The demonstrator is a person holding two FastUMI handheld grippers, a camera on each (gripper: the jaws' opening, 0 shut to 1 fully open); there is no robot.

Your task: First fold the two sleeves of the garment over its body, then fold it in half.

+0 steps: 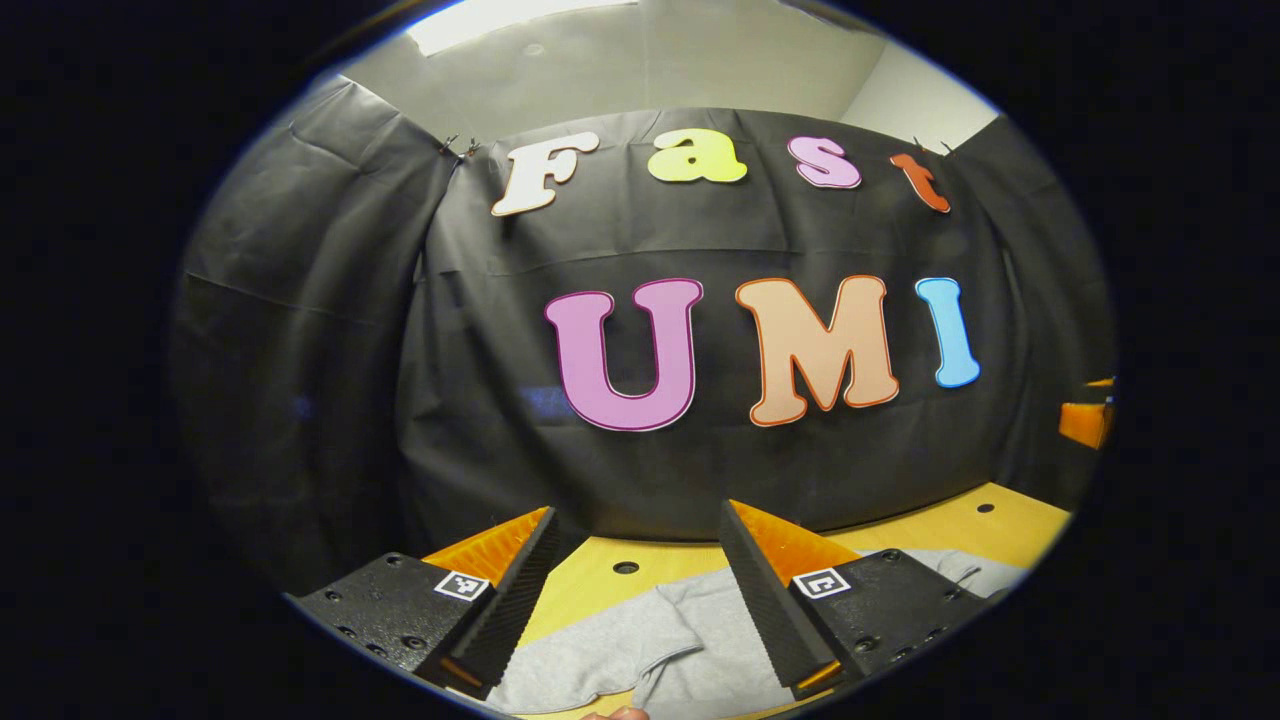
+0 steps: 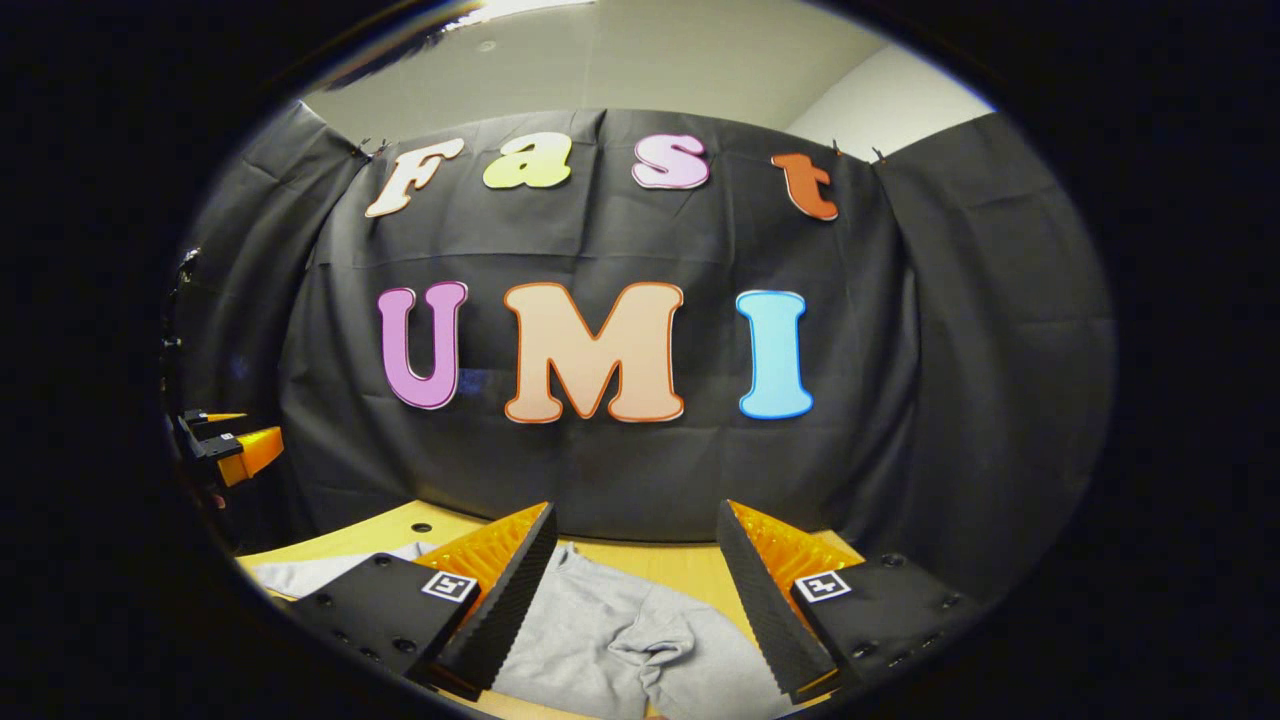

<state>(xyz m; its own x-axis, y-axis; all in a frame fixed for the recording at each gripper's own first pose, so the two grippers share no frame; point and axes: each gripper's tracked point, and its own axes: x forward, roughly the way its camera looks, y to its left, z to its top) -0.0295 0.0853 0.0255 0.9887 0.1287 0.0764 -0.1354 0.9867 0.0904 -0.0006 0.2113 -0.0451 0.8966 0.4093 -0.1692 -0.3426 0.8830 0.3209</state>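
While both hand-held grippers [image 1: 635, 590] [image 2: 635, 590] hover agape and empty, grey garment [image 2: 610, 630] on table [image 1: 1000, 525], no legible labels.

The garment [image 1: 640, 650] lies on the table [image 1: 1000, 525] (before the booth wall [image 1: 300, 350]).

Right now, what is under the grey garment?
The grey garment lies on a yellow wooden table with round holes. The table part beneath the cloth is covered, so anything there cannot be seen.
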